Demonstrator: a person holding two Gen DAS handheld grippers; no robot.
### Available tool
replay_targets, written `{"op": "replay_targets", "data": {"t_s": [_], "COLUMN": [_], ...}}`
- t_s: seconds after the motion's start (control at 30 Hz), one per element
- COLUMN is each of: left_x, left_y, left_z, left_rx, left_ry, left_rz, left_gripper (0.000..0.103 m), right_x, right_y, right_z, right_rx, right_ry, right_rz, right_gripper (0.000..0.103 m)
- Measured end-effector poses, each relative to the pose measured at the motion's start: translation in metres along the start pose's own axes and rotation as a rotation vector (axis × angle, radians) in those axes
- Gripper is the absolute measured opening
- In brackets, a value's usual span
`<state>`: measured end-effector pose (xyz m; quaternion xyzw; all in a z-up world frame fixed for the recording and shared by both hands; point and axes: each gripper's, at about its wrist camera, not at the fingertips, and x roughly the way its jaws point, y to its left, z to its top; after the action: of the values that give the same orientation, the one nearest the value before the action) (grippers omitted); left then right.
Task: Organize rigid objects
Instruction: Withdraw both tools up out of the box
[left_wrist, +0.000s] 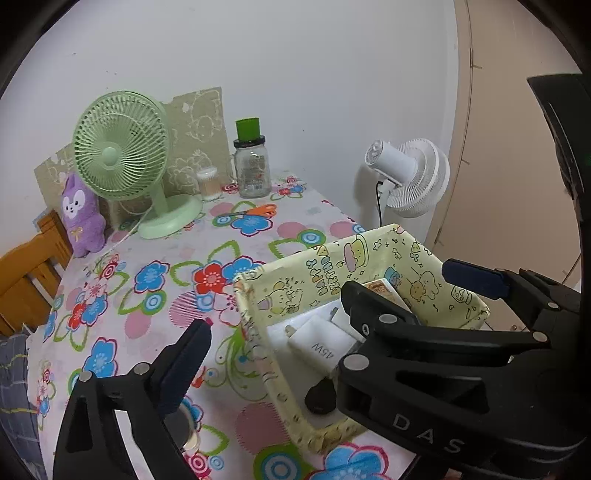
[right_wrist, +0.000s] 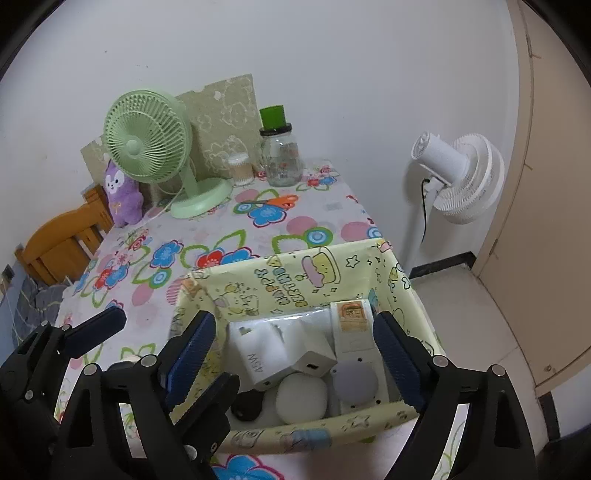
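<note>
The box (right_wrist: 369, 258) is sitting at the table's (right_wrist: 229, 221) near right edge, holding a white charger (right_wrist: 273, 354), a round white puck (right_wrist: 303, 402) and a black lump (right_wrist: 247, 406). The right claw (right_wrist: 295, 354) is hovering over it, fingers apart, straddling the chargers. The left claw (left_wrist: 332, 306) is gaping, empty, across the box's left wall.

Two fans: one green desk fan (right_wrist: 147, 140) on the bench, one white standing fan (right_wrist: 461, 177) on the floor. One purple plush toy (right_wrist: 123, 195), one glass jar (right_wrist: 280, 158), one cotton-swab tub (right_wrist: 240, 170), one pair of orange scissors (left_wrist: 255, 211). One yellow basket (right_wrist: 369, 266) holding two white chargers (right_wrist: 266, 350), one white round object (right_wrist: 303, 398) and one black object (right_wrist: 247, 406).
</note>
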<state>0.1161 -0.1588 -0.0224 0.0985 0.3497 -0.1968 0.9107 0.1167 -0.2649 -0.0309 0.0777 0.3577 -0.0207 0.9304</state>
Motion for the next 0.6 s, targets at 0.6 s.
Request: {"op": "replay_targets", "data": {"t_s": [0.6], "left_x": [-0.051], "left_y": [0.032], "left_z": [-0.027], "left_rx": [-0.038], "left_ry": [-0.051], "left_rz": [0.039], "left_gripper": [0.101], "right_x": [-0.042], "right_y": [0.042], "right_z": [-0.018], "right_rx": [-0.040], "right_ry": [-0.050], "right_rz": [-0.011], "right_gripper": [0.091]}}
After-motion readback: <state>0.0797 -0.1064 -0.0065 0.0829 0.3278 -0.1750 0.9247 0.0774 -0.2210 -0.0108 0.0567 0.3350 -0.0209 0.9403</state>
